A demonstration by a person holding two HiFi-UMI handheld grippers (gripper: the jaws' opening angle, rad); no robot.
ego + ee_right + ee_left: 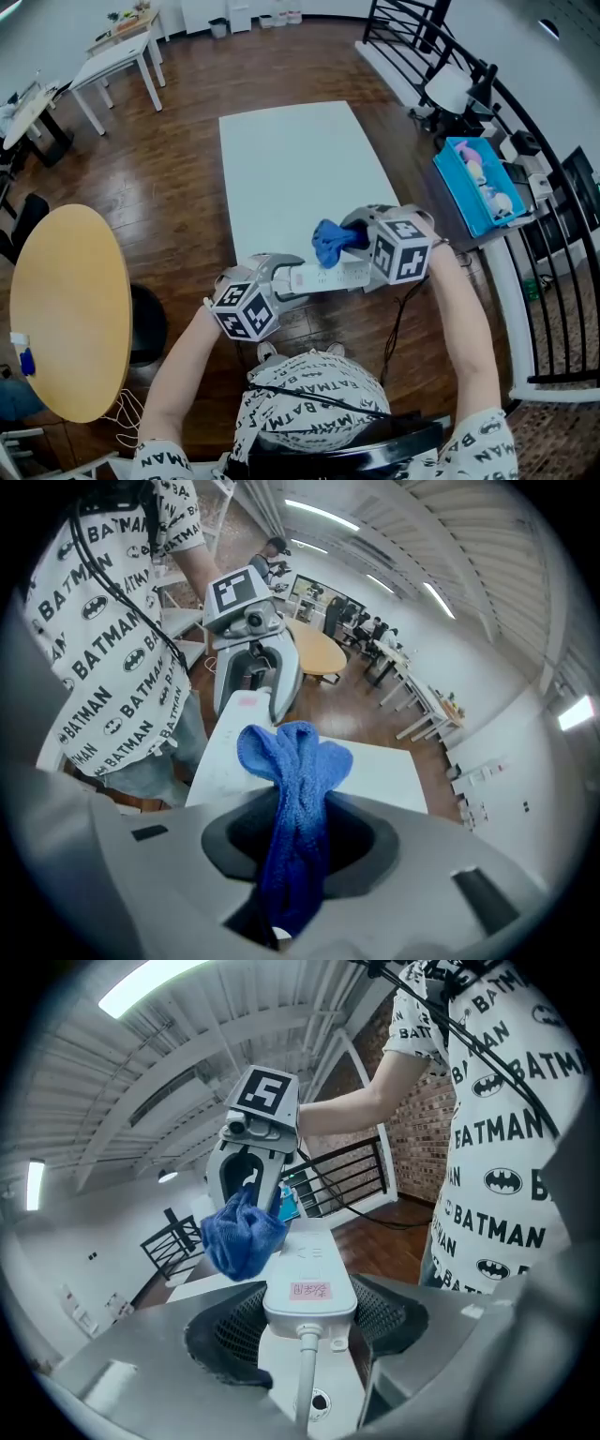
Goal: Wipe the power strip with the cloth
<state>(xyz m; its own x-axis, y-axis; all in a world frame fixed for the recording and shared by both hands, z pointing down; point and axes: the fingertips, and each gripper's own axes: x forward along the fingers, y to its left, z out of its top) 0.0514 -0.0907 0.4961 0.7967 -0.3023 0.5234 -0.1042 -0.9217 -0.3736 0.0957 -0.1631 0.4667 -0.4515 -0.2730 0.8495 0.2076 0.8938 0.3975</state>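
A white power strip [330,277] is held in the air above the near end of the white table [281,159]. My left gripper [281,279] is shut on its cable end; in the left gripper view the power strip [307,1274] sits between both pads, with a pink label on it. My right gripper [361,239] is shut on a bunched blue cloth [330,241]. The cloth [242,1232] rests against the strip's far left side. In the right gripper view the cloth [295,789] hangs out of the jaws over the power strip [230,752].
A round wooden table [66,309] stands at the left. A blue bin [473,187] with items sits at the right by a black railing [562,216]. White desks [117,61] stand at the far left. A black cable [398,319] hangs below the strip.
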